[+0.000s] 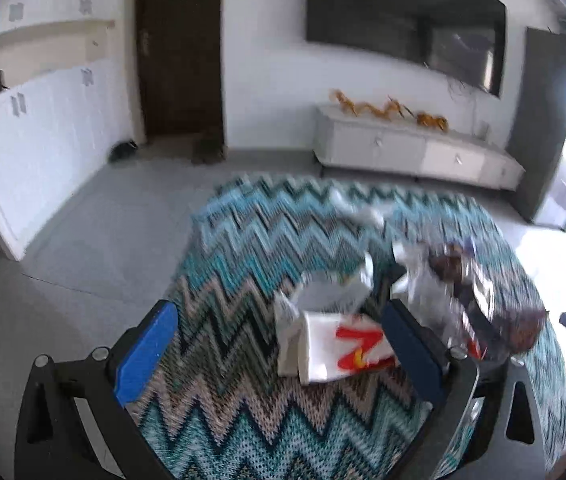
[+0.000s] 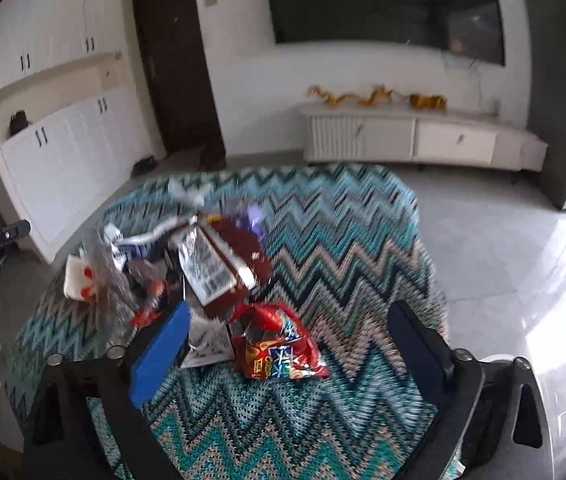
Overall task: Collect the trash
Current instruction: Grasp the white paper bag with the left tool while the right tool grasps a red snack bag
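Open tongs [image 2: 283,344] over red wrapper [image 2: 277,344]

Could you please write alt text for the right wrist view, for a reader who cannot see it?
The open right gripper hovers over a crumpled red foil snack bag on a teal zigzag-patterned tablecloth. A heap of wrappers with a dark red barcoded packet lies beyond it.

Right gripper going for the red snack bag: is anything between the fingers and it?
Nothing visible. The red snack bag lies on the zigzag cloth within the open right gripper. A white wrapper touches its left edge, beside the left finger.
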{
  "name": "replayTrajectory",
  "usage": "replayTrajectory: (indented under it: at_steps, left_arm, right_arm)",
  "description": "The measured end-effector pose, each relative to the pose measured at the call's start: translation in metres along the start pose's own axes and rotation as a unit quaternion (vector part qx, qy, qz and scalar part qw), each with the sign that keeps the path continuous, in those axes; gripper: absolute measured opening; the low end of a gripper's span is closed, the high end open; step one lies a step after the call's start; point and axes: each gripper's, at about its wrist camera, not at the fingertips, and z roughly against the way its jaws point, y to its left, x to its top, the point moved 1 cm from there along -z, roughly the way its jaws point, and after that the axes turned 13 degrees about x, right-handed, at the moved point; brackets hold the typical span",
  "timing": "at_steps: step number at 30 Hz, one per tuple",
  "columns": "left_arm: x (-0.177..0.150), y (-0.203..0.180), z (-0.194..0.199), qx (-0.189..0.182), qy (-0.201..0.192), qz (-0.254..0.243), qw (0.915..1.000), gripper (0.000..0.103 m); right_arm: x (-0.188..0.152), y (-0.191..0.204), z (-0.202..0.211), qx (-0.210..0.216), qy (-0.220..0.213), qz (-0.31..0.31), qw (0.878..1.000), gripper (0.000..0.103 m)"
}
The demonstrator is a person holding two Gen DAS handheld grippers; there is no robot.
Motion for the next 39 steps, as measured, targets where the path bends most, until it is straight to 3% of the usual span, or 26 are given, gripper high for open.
replayTrajectory:
  at_steps: [5, 14, 21, 25, 30, 33, 39]
  left_arm:
    - [-0.013, -0.012, -0.038, -0.057, 0.054, -0.016, 0.9968, 0.096]
    - [-0.014, -0.012, -0.080, -0.107, 0.102, -0.005, 0.9890, 0.095]
    - [-0.028, -0.016, -0.075, -0.136, 0.109, -0.003, 0.9846, 0.076]
    - [-0.040, -0.011, -0.065, -0.146, 0.120, 0.022, 0.9818, 0.075]
    - [-0.048, -0.008, -0.055, -0.178, 0.127, 0.054, 0.9744, 0.062]
    - [-0.047, -0.013, -0.049, -0.194, 0.123, 0.054, 0.9718, 0.061]
    - [-0.042, -0.007, -0.053, -0.177, 0.119, 0.067, 0.9746, 0.061]
  right_arm:
    - [-0.005, -0.007, -0.023, 0.007, 0.028, -0.004, 1.000, 0.092]
    - [-0.009, -0.016, -0.043, 0.010, 0.050, -0.017, 0.999, 0.089]
    - [-0.010, -0.019, -0.052, 0.011, 0.059, -0.019, 0.998, 0.087]
    - [-0.011, -0.020, -0.056, 0.015, 0.062, -0.021, 0.998, 0.086]
    - [-0.013, -0.020, -0.058, 0.021, 0.064, -0.024, 0.997, 0.084]
    - [-0.013, -0.022, -0.059, 0.025, 0.064, -0.027, 0.997, 0.083]
    - [-0.014, -0.024, -0.058, 0.027, 0.062, -0.030, 0.997, 0.083]
